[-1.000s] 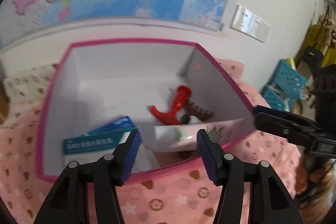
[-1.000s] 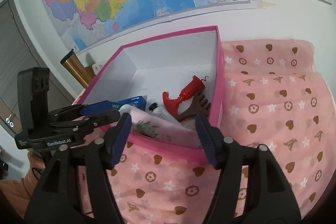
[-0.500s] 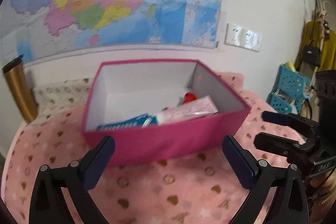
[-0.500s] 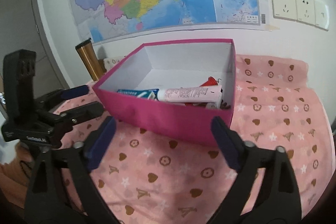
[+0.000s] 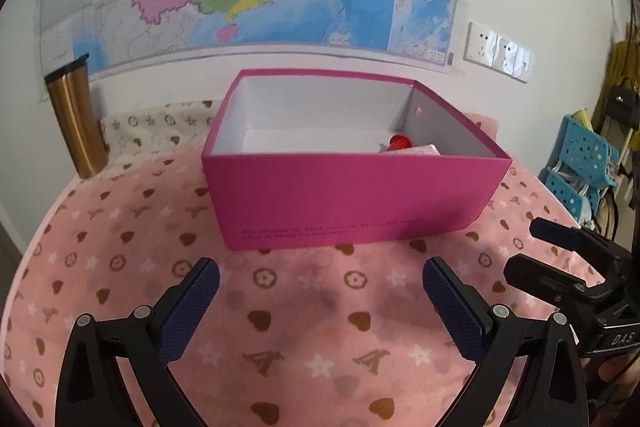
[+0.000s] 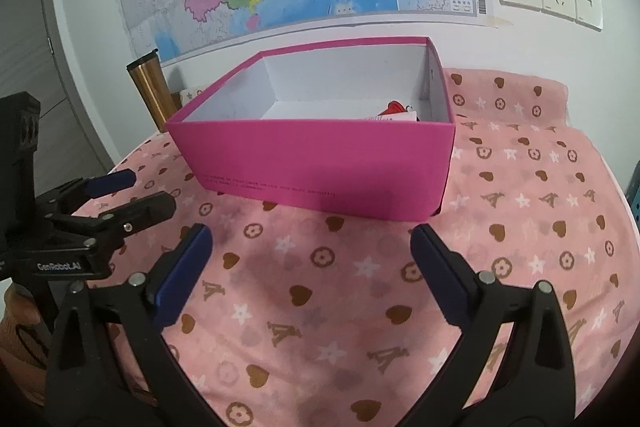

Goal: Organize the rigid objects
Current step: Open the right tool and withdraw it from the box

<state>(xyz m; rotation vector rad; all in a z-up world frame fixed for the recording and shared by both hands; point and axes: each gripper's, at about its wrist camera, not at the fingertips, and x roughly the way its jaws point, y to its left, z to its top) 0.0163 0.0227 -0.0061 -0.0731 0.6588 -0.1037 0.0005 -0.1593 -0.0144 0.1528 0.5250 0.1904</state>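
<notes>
Here both pairs of fingers stood wide apart, gripping nothing. The left gripper (image 5: 320,301) and the right gripper (image 6: 310,261) hung over the pink heart-and-star patterned cloth (image 6: 520,211). From each, the open magenta cardboard box (image 5: 344,203) lay at twelve o'clock, near, its long side running nine to three. Inside, toward two o'clock, a red plastic piece (image 6: 396,107) and a pale pink tube (image 5: 416,151) showed. Neither hand looked nearer.

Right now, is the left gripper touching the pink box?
Apart. In the left wrist view the left gripper is open and empty, with a strip of bare patterned cloth showing between its tips and the pink box.
</notes>
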